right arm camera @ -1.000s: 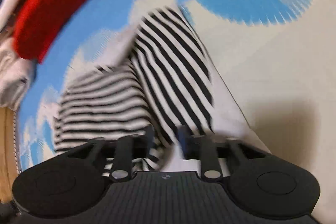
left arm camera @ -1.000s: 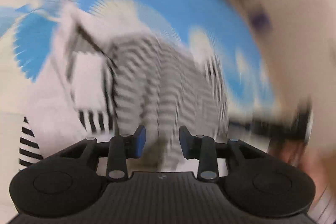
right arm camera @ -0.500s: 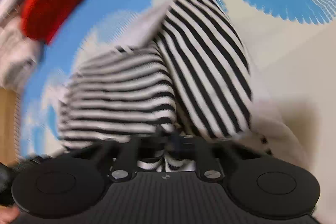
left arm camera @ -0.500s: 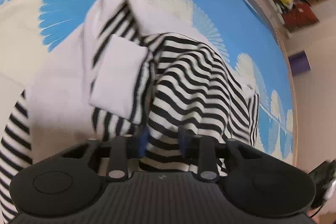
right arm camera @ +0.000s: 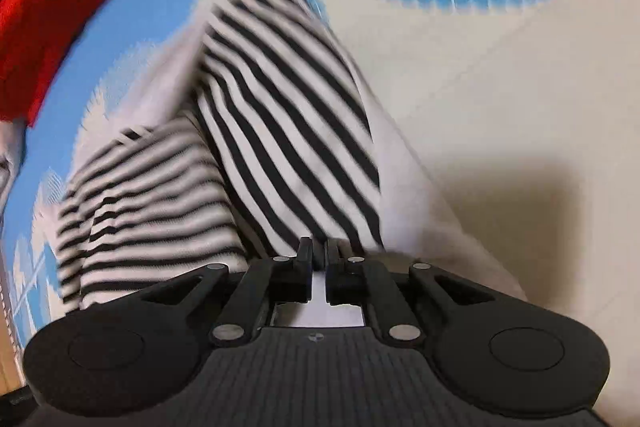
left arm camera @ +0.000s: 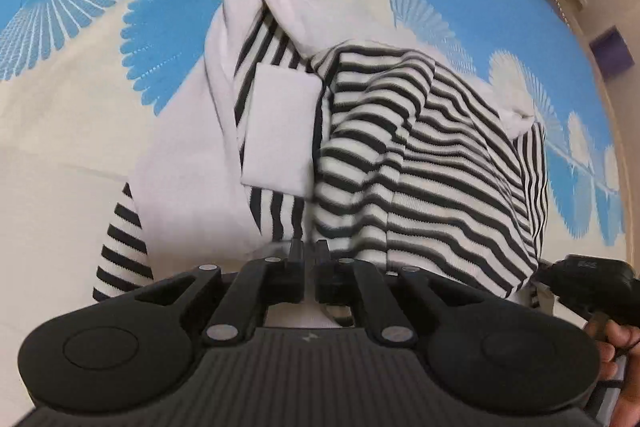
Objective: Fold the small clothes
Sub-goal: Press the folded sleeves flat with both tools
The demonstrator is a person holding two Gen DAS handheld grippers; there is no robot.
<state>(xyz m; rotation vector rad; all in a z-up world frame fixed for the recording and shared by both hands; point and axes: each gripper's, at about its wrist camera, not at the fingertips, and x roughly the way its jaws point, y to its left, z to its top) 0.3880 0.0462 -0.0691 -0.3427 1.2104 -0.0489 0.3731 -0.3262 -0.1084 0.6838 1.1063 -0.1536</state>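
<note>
The striped garment — black-and-white, with plain white panels and a white pocket-like patch — lies bunched on a blue-and-cream patterned bedspread, directly ahead of both sets of jaws. The left gripper has its jaws drawn together on the near hem of the cloth. The right gripper has just closed as well, its jaws pinching the near edge, with a sliver of white fabric showing between them. A red knitted item sits well beyond, up and to the left. To fold cleanly, both grips probably want to lift evenly and carry the hem away over the body — keeping the edge taut so the stripes do not bunch further.
</note>
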